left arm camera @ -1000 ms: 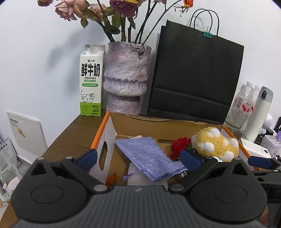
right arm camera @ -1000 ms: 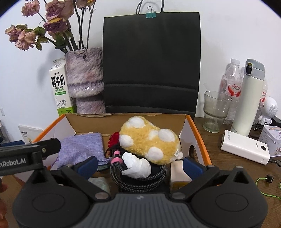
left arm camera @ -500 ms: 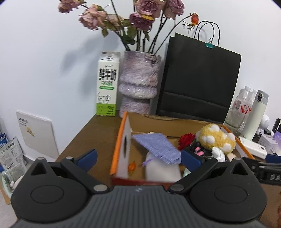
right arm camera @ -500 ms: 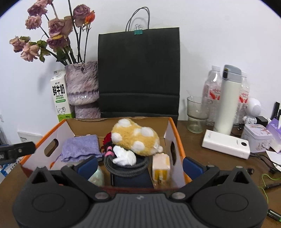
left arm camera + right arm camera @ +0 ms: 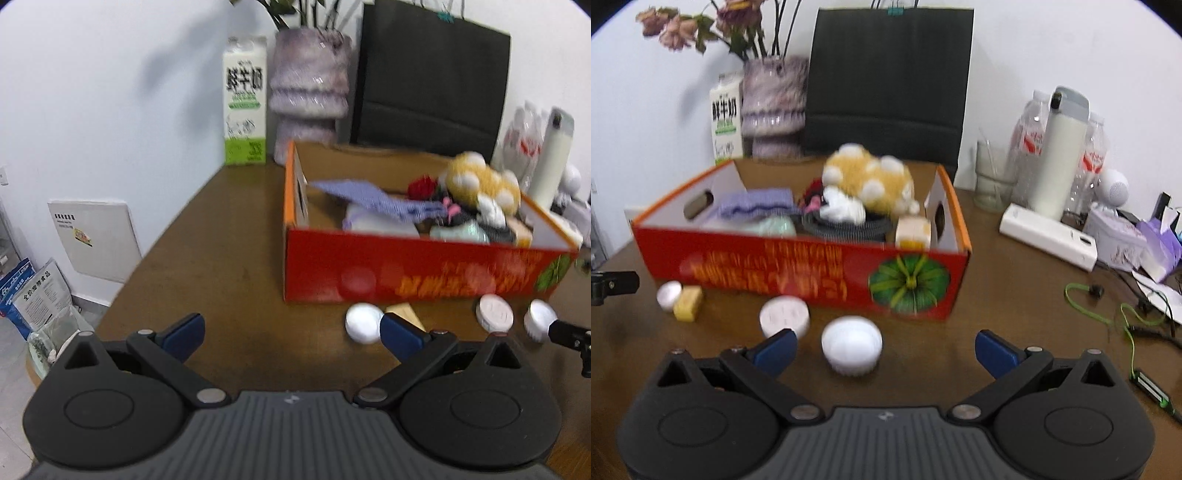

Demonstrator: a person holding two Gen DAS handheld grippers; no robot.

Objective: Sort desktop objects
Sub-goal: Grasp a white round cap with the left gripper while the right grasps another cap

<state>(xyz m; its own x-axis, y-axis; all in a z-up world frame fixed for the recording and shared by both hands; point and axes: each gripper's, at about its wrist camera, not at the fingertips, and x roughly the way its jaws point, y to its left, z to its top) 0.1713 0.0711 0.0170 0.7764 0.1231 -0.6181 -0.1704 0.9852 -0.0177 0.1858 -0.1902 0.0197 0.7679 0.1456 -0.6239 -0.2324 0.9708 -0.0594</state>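
Observation:
A red and orange cardboard box [image 5: 406,269] [image 5: 798,269] stands on the brown table, holding a yellow plush toy [image 5: 871,181], a purple cloth pouch [image 5: 373,199], a coiled cable and other items. In front of it lie a white round jar [image 5: 851,341], a flat white lid [image 5: 785,315], a small white cap [image 5: 668,293] and a yellow block [image 5: 688,302]. My left gripper [image 5: 291,334] is open and empty, low over bare table left of the box. My right gripper [image 5: 884,350] is open and empty, with the white jar between its fingers.
Behind the box stand a milk carton [image 5: 245,99], a purple vase [image 5: 310,92] with dried flowers and a black paper bag [image 5: 890,81]. To the right are a glass [image 5: 991,181], a white thermos [image 5: 1060,151], bottles, a white power bank [image 5: 1049,236] and green cables [image 5: 1126,317].
Both grippers have pulled back and down from above the box to table level in front of it. The small items in front of the box have come into view.

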